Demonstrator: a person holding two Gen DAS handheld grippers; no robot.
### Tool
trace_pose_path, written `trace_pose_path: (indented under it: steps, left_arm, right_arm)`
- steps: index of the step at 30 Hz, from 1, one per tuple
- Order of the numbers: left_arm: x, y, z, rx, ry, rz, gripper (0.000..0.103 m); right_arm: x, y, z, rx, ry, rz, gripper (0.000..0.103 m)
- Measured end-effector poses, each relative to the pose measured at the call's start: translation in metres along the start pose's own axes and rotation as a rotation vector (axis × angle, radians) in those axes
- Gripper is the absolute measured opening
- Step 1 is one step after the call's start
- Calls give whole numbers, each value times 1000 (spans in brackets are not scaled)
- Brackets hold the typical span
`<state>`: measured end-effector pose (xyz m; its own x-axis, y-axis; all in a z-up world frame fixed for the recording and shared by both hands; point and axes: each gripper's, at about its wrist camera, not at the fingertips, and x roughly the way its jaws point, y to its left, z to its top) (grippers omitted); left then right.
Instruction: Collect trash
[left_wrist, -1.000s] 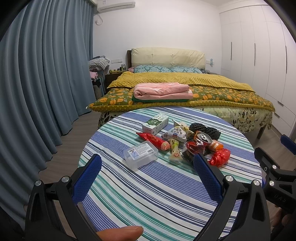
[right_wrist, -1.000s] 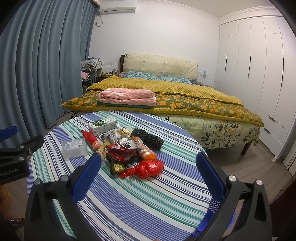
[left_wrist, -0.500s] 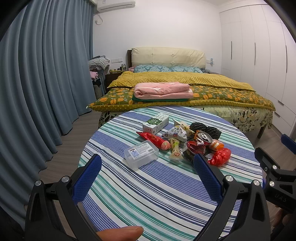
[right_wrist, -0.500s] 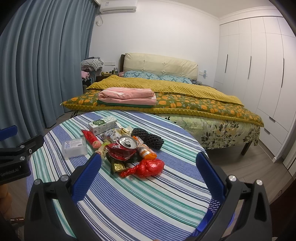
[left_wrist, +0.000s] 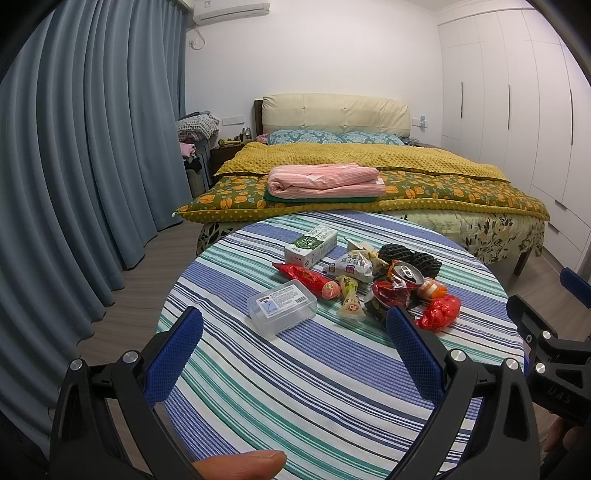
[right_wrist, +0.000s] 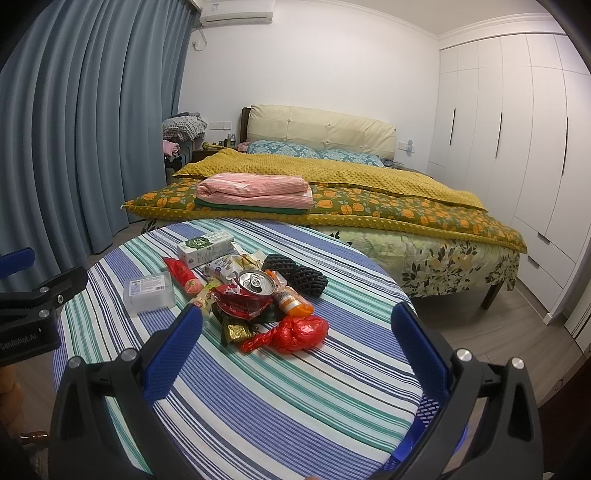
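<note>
The left gripper (left_wrist: 293, 354) hangs above the striped round table (left_wrist: 332, 398), fingers spread wide, nothing between them; the right gripper (right_wrist: 295, 349) likewise gapes empty; the trash pile sits mid-table, a crushed can (right_wrist: 255, 286) at its centre, a clear plastic box (left_wrist: 282, 308) at nine o'clock, a red bag (right_wrist: 295, 332) at five o'clock.
</note>
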<state>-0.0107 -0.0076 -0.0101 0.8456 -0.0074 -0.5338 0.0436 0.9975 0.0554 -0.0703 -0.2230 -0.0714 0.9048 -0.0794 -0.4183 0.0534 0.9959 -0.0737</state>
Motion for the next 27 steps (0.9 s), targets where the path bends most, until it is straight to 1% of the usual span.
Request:
trace_pose_path:
  steps: [20, 27]
  left_arm:
    - [0, 0, -3, 3, 1, 3, 98]
    - [3, 5, -4, 5, 3, 5, 98]
  right_arm:
    - [0, -1, -3, -2, 6, 3, 98]
    - [1, 0, -3, -4, 6, 2, 98]
